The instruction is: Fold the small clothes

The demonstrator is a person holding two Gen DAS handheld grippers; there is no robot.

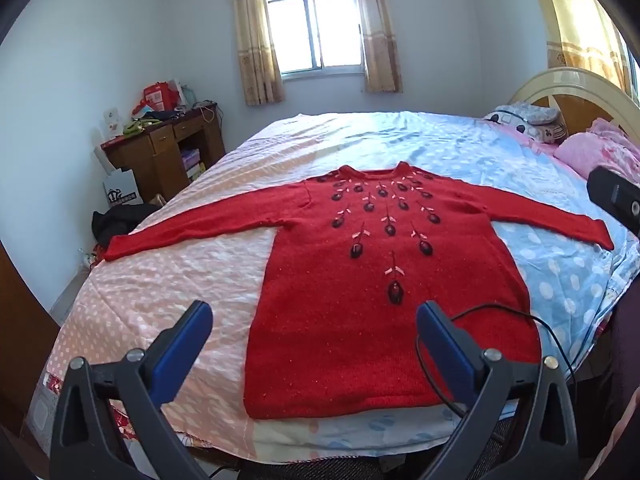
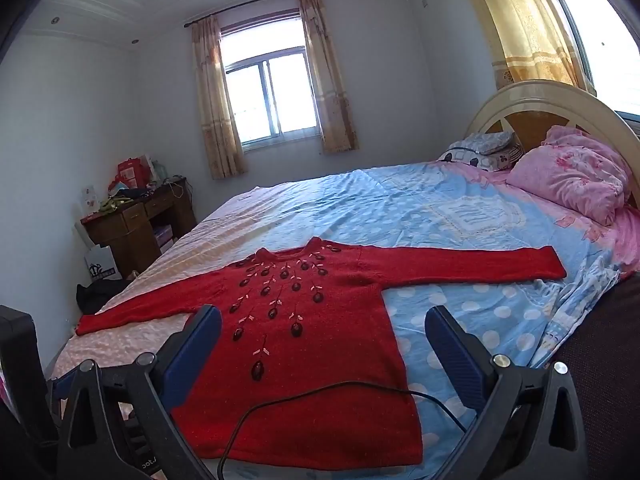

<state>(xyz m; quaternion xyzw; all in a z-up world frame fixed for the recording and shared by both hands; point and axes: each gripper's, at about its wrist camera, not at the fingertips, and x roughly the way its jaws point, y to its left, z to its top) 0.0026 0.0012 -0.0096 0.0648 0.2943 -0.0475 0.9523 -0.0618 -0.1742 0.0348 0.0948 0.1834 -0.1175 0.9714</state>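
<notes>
A red knitted sweater (image 1: 360,280) with dark bead flowers lies flat, front up, on the bed, both sleeves spread out sideways and its hem toward me. It also shows in the right wrist view (image 2: 304,340). My left gripper (image 1: 314,320) is open and empty, held above the sweater's lower hem area. My right gripper (image 2: 324,328) is open and empty, above the sweater's lower right part. Part of the right gripper (image 1: 616,200) shows at the right edge of the left wrist view.
The bed (image 1: 168,280) has a pink and blue polka-dot sheet. A black cable (image 2: 320,394) runs over the hem. Pink pillows (image 2: 576,176) and a headboard (image 2: 536,96) are at the right. A wooden desk (image 1: 160,152) with clutter stands at the left wall.
</notes>
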